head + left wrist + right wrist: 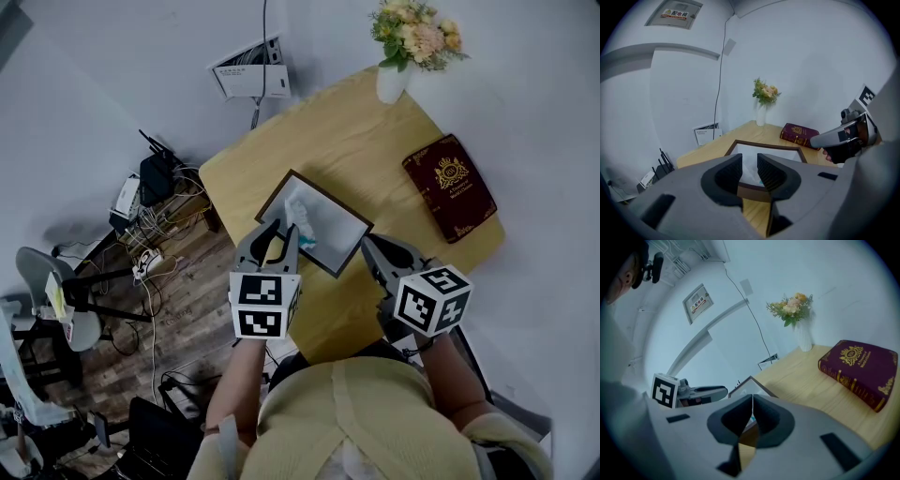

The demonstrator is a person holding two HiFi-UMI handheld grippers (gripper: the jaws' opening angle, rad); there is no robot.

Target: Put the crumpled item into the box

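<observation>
1. Across the middle of the head view, the worktop (375,159) carries the box (333,198), a shallow dark-framed tray turned cornerwise, with one corner pointing toward 6 o'clock.
2. Over the box's near-left rim hangs the left hand-held gripper (284,228), its jaws aimed toward 12 o'clock and standing a narrow gap apart. Through that gap its own view shows pale folds above the box's near frame.
3. At 3 o'clock from it, just off the box's near-right rim, the right hand-held gripper (373,246) has its pads pressed together with nothing between them.
4. Inside the box, close to the near-left rim, lies the crumpled item (300,217), white with a teal patch. It sits at about 1 o'clock from the left jaw tips, right up against them, and its long axis runs roughly from 11 to 5 o'clock. The left hand is plainly the nearer. The pads do not appear to press on it, so the item looks already delivered.
</observation>
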